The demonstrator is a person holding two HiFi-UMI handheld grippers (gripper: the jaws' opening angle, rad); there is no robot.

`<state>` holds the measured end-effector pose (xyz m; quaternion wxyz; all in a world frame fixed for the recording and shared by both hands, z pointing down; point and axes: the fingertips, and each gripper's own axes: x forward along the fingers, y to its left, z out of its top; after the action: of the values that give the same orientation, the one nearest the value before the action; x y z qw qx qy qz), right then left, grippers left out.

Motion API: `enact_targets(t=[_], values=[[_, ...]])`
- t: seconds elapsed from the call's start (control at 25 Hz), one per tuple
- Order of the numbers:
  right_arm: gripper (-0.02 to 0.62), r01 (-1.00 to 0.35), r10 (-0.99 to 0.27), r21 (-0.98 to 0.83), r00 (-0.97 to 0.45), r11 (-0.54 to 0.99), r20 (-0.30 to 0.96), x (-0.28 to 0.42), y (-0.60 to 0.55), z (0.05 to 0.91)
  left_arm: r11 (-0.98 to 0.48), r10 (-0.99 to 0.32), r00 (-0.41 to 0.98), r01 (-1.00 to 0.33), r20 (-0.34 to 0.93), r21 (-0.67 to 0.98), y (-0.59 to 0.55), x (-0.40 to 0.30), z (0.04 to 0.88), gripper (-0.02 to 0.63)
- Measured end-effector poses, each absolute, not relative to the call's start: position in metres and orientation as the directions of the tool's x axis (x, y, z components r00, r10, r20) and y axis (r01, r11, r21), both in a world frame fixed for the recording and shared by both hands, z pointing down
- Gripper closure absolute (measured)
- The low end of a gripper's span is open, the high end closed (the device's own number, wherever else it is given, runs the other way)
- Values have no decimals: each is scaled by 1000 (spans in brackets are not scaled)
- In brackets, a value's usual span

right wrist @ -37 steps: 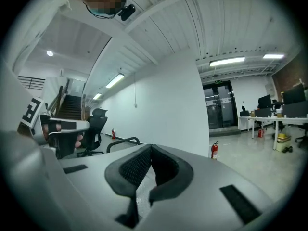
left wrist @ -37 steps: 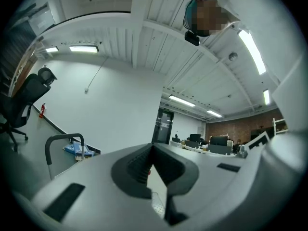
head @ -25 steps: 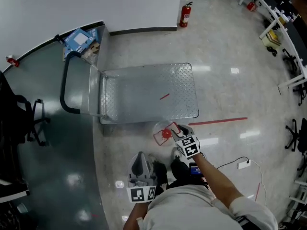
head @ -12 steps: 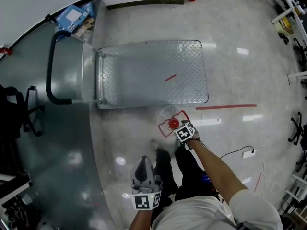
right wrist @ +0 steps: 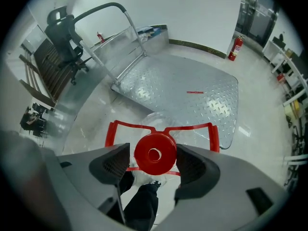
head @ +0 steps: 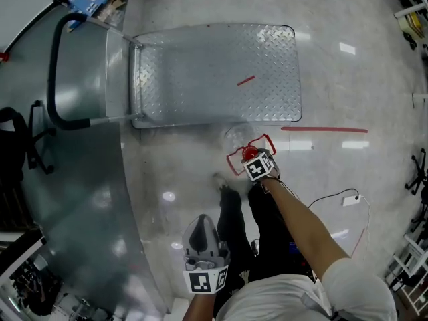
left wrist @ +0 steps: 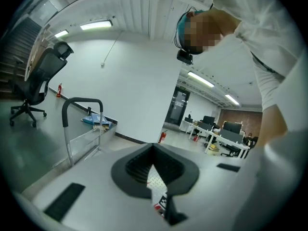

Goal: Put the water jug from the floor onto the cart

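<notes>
Step in hand is judged to be the reach for the grasp; nothing is lifted yet. The water jug, clear-bodied, is seen standing upright on the floor, just beside the near edge of the cart and not on its deck. Its red cap and red carrying handle are noted at the top. The right gripper is pointed steeply down over the jug. Its jaws are opening, and the cap is seen between them with a gap on each side, so no pinch is made. The left gripper is held low and well apart from the jug, near the person's legs, aimed roughly level toward the cart. Its jaws appear pressed together with nothing held between them. The cart deck is bare except for a short red mark, and its push handle is at the far left end. How full the jug is cannot be told through the clear wall. Next move, as judged: the right jaws are to be lowered past the cap onto the neck or the handle bar and closed firmly there, since the cap alone looks a poor hold. Support from the left gripper may be needed if the jug is heavy. A short lift over the deck edge would then be called for.
</notes>
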<state>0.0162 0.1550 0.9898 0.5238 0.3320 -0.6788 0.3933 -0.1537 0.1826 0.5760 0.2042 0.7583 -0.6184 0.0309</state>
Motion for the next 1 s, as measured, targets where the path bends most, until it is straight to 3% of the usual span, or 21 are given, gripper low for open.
enact_targets(t=[0.56,1.0], values=[[324,-856,-64,-117,-172,504,983,31,162,978,-132,-930,210,-957,303,258,202,-170,576,603],[324,-820,-22,-162,-208,549,978,68,162,838,-183,-952,237,-949,195,258,187,-122,498,603]])
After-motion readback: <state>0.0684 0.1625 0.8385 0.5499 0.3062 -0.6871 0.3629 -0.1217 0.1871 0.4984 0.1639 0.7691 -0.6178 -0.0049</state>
